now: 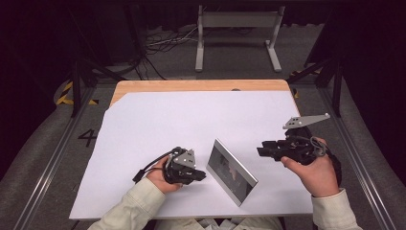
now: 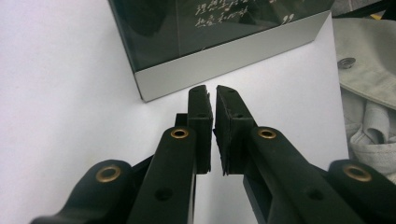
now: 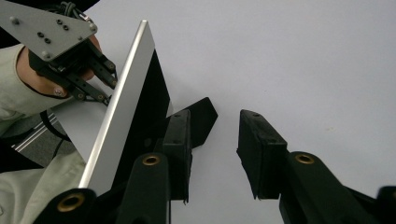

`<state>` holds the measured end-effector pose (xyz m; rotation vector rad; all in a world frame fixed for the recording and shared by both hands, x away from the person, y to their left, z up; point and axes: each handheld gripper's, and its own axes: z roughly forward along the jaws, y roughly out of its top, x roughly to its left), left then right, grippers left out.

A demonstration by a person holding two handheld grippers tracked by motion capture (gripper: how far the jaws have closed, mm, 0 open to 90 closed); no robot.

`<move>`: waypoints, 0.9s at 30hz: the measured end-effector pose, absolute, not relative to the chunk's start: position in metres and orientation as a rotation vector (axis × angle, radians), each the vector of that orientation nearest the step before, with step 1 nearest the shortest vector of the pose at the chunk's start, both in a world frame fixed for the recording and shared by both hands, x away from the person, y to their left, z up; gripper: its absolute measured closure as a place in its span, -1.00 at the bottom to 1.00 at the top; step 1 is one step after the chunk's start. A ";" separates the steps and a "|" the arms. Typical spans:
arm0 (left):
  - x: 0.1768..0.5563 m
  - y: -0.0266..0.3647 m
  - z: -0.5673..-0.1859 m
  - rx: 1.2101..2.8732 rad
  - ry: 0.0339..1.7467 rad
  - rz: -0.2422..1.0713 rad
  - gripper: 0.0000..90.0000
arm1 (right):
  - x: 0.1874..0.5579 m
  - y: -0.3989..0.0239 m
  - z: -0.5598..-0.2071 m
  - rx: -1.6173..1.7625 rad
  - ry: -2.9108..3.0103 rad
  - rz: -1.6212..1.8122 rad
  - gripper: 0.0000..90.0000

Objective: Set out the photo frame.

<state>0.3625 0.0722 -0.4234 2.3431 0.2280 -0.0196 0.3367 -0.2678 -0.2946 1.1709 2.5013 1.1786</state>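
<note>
A silver-edged picture frame with dark glass stands tilted on the white table sheet, near the front. My left gripper lies just left of it, pointing at its lower edge. In the left gripper view the frame sits a short way beyond my left gripper, whose jaws are almost together with nothing between them. My right gripper hovers to the frame's right, aimed at it. In the right gripper view it is open and empty, behind the frame and beside its black back prop.
A wooden tabletop edge shows beyond the white sheet. A white metal stand and cables sit on the floor behind the table. A person's pale sleeve lies at the table's front edge.
</note>
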 end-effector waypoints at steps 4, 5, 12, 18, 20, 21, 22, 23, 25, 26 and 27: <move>0.364 0.076 -0.423 2.336 0.240 -0.020 0.88 | 0.335 -0.261 -0.291 1.157 2.510 1.179 0.41; 0.364 0.076 -0.423 2.335 0.243 -0.021 0.88 | 0.335 -0.260 -0.291 1.160 2.508 1.182 0.41; 0.365 0.076 -0.424 2.345 0.245 -0.012 0.87 | 0.331 -0.250 -0.288 1.172 2.519 1.194 0.35; 0.367 0.078 -0.425 2.340 0.266 -0.009 0.87 | 0.327 -0.245 -0.286 1.158 2.520 1.196 0.33; 0.367 0.078 -0.425 2.342 0.267 -0.011 0.87 | 0.325 -0.243 -0.285 1.152 2.522 1.197 0.31; 0.367 0.078 -0.425 2.342 0.264 -0.012 0.87 | 0.323 -0.241 -0.284 1.154 2.525 1.199 0.30; 0.367 0.079 -0.425 2.343 0.268 -0.014 0.87 | 0.322 -0.240 -0.284 1.152 2.528 1.201 0.29; 0.367 0.079 -0.425 2.339 0.264 -0.013 0.87 | 0.321 -0.239 -0.283 1.146 2.528 1.204 0.28; 0.368 0.080 -0.425 2.341 0.270 -0.009 0.87 | 0.320 -0.236 -0.282 1.145 2.532 1.206 0.27; 0.368 0.080 -0.425 2.338 0.269 -0.009 0.87 | 0.319 -0.234 -0.282 1.141 2.535 1.206 0.26; 0.368 0.081 -0.425 2.336 0.272 -0.012 0.87 | 0.318 -0.233 -0.282 1.140 2.538 1.206 0.26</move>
